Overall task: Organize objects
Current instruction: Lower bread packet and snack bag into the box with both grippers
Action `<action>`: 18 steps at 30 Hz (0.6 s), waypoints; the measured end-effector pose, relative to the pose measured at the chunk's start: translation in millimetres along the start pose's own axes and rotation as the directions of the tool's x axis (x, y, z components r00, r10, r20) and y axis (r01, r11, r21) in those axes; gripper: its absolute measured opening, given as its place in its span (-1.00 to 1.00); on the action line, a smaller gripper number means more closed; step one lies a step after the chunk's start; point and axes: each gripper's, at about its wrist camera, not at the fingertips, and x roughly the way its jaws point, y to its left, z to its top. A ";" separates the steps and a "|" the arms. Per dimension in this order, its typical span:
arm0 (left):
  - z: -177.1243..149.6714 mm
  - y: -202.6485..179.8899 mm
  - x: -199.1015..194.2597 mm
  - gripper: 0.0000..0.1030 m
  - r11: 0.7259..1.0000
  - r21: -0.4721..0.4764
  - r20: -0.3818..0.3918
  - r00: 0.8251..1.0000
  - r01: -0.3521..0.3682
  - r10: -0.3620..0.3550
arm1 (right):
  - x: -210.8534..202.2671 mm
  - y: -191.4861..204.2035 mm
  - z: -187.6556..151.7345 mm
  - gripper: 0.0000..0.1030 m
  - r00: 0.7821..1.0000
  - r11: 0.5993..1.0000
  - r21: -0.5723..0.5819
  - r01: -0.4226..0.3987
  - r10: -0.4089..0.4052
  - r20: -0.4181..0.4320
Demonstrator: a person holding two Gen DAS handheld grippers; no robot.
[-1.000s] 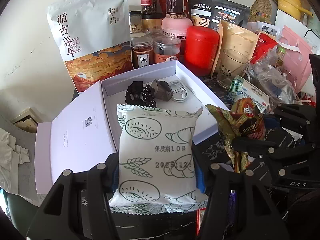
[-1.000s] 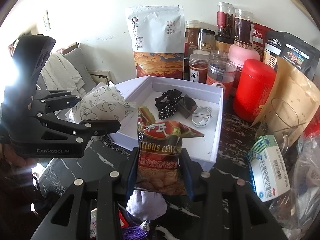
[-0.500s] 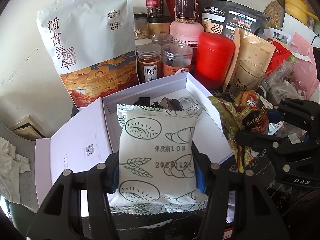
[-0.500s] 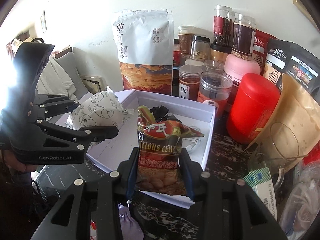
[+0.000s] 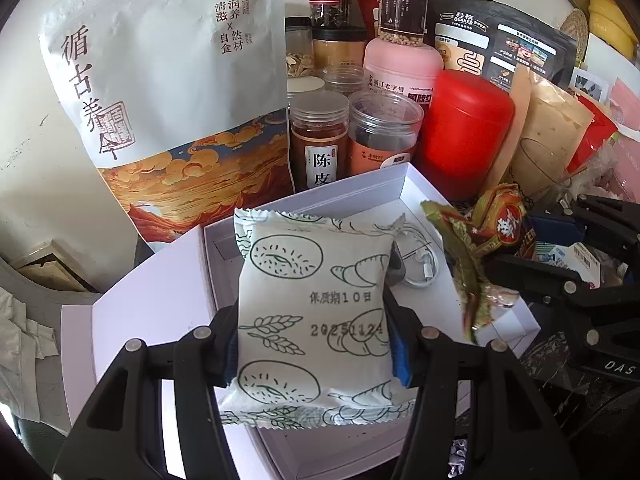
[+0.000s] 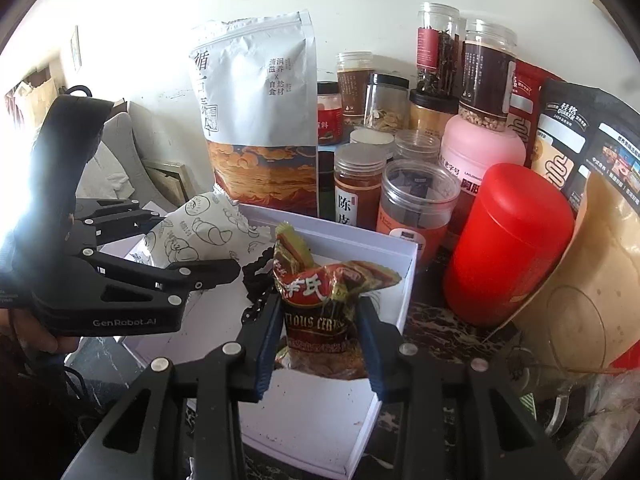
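Pinching a white bread packet (image 5: 314, 312) by its two sides, the left hand-held gripper (image 5: 312, 344) holds it upright over the open white box (image 5: 360, 194), above the near-left part of the tray. From the right wrist camera the same packet (image 6: 196, 236) shows between the left hand-held gripper's (image 6: 192, 240) black fingers, at the left edge of the box (image 6: 408, 276).

The right hand-held gripper (image 6: 320, 340) clamps a crumpled red-and-brown snack bag (image 6: 320, 312) between its blue pads; its jaws have just been closing further, with the bag between them. That bag hangs over the middle of the box. In the left wrist camera it (image 5: 480, 256) sits at the right edge of the box, held by the right hand-held gripper (image 5: 520, 248).

Inside the box, toward its far side, lie a black hair tie (image 6: 256, 276) and a coiled white cable (image 5: 420, 264), both partly hidden by the held packets.

Behind the box stand a tall white pouch (image 5: 168, 92) at its far-left corner, clear jars with dark contents (image 5: 384, 132) at its back wall, and a red canister (image 5: 468, 132) at its far-right corner. The box rests on a dark marbled desk (image 6: 432, 324).
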 end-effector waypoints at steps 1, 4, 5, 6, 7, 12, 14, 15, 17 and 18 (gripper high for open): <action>3.1 0.4 1.8 0.06 1.000 -0.003 0.004 1.000 -0.002 0.002 | 4.0 -1.1 1.1 -0.32 1.000 1.000 -0.001 -0.005 0.005 -0.003; 9.8 1.6 10.9 0.06 1.000 0.002 0.004 1.000 -0.011 0.011 | 20.1 -2.7 1.1 -0.44 0.999 1.000 -0.003 -0.025 0.025 -0.030; 10.5 1.8 14.6 0.06 1.000 0.004 -0.001 1.000 -0.012 0.012 | 24.3 -3.2 0.8 -0.45 0.999 0.999 -0.003 -0.032 0.032 -0.035; 11.0 2.1 18.6 0.06 1.000 0.005 -0.006 1.000 -0.014 0.014 | 26.6 -3.6 0.4 -0.45 0.999 0.999 0.000 -0.034 0.034 -0.037; 10.8 2.6 22.8 0.06 1.000 0.004 -0.012 1.000 -0.015 0.015 | 29.7 -4.7 0.3 -0.46 0.999 0.999 0.005 -0.032 0.032 -0.038; 6.4 2.3 44.0 0.06 0.999 0.014 -0.053 0.998 -0.033 0.034 | 40.9 -9.4 -1.3 -0.47 0.998 0.999 0.012 -0.033 0.034 -0.057; 4.0 2.3 50.5 0.06 0.999 0.015 -0.068 0.997 -0.034 0.035 | 44.0 -12.5 -2.3 -0.47 0.997 0.999 0.019 -0.036 0.037 -0.063; 2.8 1.6 53.4 0.06 0.999 0.017 -0.073 0.997 -0.034 0.035 | 44.6 -13.8 -2.9 -0.47 0.997 0.999 0.022 -0.039 0.040 -0.062; 0.7 -0.7 58.0 0.06 0.999 0.023 -0.078 0.997 -0.027 0.029 | 45.3 -16.4 -3.9 -0.47 0.997 0.998 0.034 -0.047 0.049 -0.064; 0.0 -1.9 59.9 0.06 0.999 0.027 -0.080 0.996 -0.022 0.024 | 45.5 -16.4 -3.9 -0.47 0.997 0.998 0.033 -0.045 0.047 -0.066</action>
